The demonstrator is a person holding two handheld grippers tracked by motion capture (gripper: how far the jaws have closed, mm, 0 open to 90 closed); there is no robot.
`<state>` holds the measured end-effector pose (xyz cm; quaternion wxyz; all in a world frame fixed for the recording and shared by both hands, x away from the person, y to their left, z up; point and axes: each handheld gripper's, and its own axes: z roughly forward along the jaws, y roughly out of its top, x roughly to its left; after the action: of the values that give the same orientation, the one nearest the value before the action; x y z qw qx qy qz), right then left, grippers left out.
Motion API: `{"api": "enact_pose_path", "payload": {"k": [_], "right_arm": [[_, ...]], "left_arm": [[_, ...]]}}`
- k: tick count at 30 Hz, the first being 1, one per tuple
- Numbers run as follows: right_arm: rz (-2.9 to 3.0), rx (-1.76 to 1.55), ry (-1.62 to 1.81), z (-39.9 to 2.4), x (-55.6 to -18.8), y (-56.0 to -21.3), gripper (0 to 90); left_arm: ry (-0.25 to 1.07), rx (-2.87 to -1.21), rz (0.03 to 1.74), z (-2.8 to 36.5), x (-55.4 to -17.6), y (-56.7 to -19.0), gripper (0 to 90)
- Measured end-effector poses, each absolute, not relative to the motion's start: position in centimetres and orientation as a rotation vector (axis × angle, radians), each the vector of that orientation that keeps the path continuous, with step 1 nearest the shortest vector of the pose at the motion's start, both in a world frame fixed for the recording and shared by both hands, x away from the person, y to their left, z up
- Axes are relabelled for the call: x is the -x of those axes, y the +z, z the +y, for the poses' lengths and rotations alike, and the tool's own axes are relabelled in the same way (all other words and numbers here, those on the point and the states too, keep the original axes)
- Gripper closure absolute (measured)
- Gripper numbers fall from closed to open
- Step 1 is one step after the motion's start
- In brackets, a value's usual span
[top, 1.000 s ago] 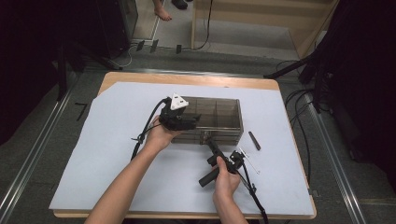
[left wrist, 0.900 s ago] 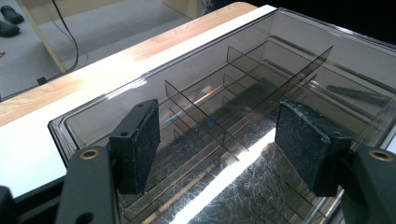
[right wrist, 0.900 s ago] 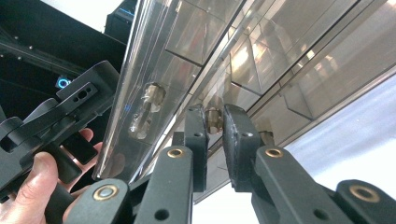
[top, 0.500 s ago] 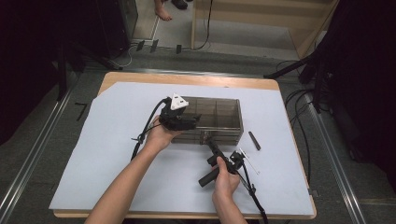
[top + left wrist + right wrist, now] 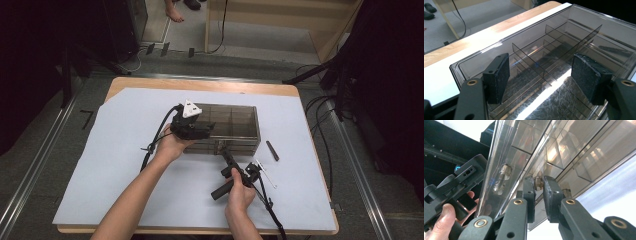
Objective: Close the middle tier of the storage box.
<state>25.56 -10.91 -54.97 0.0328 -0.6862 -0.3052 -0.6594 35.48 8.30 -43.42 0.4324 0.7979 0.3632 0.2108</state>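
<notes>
Box (image 5: 230, 127), a smoky clear organizer with dividers, sits mid-worktop (image 5: 125, 87) on a white sheet (image 5: 120, 165), its long side facing us.

At its left end we see the left gripper (image 5: 200, 131), held by the left hand (image 5: 170, 145). In the left gripper view, that gripper (image 5: 541, 75) has its pads wide apart, one on either side of the box's near end over the lid (image 5: 554, 50); whether the pads press the walls or merely straddle them we cannot tell, since the clear plastic and the glare blur the edges. The dividers (image 5: 531, 60) show through the lid, and the box's far end is cut off by the frame.

Further right, the right gripper (image 5: 223, 151) reaches from the right hand (image 5: 240, 192) to the box's front wall. In the right gripper view, its gripper (image 5: 539, 195) is nearly closed, the pads pinching a small clear latch (image 5: 538, 183) on the box front. A second latch (image 5: 502, 176) shows to the left, unheld; a third is half hidden behind the right pad. In the same view the left hand (image 5: 446, 220) is partly cut off at the frame's edge.

Right of the box, a small dark stick (image 5: 272, 150) lies on the sheet, well apart from it; we cannot make out what it is. A thin white piece (image 5: 266, 174) lies beside the right gripper, equally hard to identify.
</notes>
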Motion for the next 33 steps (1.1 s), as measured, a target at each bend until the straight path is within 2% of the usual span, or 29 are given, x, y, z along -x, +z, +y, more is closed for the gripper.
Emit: {"api": "enact_pose_path", "payload": {"k": [21, 33], "right_arm": [[-0.944, 2.108, -2.049, -10.86, -25.13, -55.05, 81.2], [-0.956, 2.093, -2.013, -10.40, -25.45, -55.21, 78.3]], "left_arm": [[0.525, -1.989, 0.905, 8.30, -35.48, -43.42, 32.6], [0.526, -1.991, 0.907, 8.29, -35.48, -43.40, 32.7]]}}
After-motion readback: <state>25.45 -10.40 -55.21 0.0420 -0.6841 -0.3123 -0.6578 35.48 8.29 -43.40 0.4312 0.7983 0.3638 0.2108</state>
